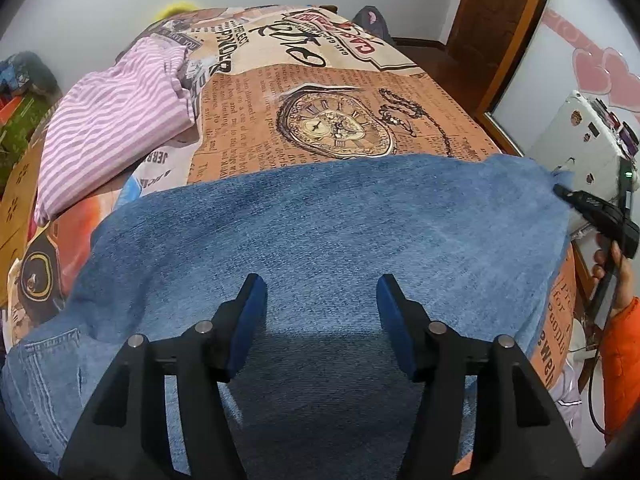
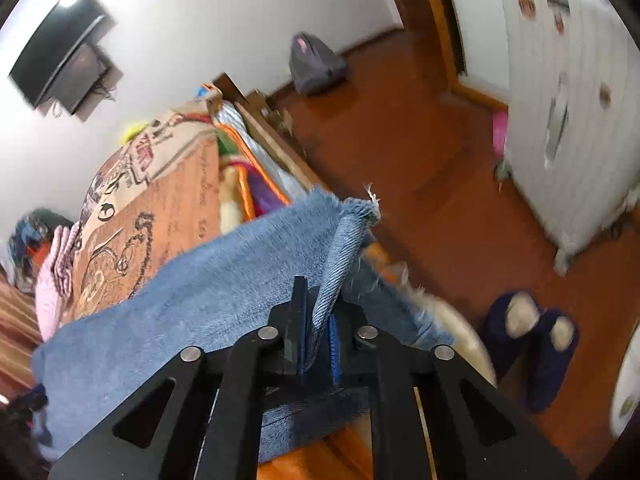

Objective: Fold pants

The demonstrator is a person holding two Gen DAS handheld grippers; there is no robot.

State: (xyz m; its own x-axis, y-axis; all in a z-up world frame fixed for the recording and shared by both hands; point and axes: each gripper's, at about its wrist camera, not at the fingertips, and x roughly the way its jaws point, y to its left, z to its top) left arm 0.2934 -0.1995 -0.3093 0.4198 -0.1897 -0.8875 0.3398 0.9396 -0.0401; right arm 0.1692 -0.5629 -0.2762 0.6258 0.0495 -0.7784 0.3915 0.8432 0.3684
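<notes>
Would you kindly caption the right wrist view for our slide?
Right tongs shut on the frayed hem of blue jeans draped over the printed bedspread.

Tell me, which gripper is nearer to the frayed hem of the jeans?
Right. The right gripper is shut on the jeans at the frayed hem. The left gripper hangs open above the middle of the denim, well away from that hem.

place: home bedroom | cues: bed (image 1: 360,92) with printed cover | wall TV (image 2: 60,52) | slippers (image 2: 532,344) on wood floor (image 2: 400,128)
</notes>
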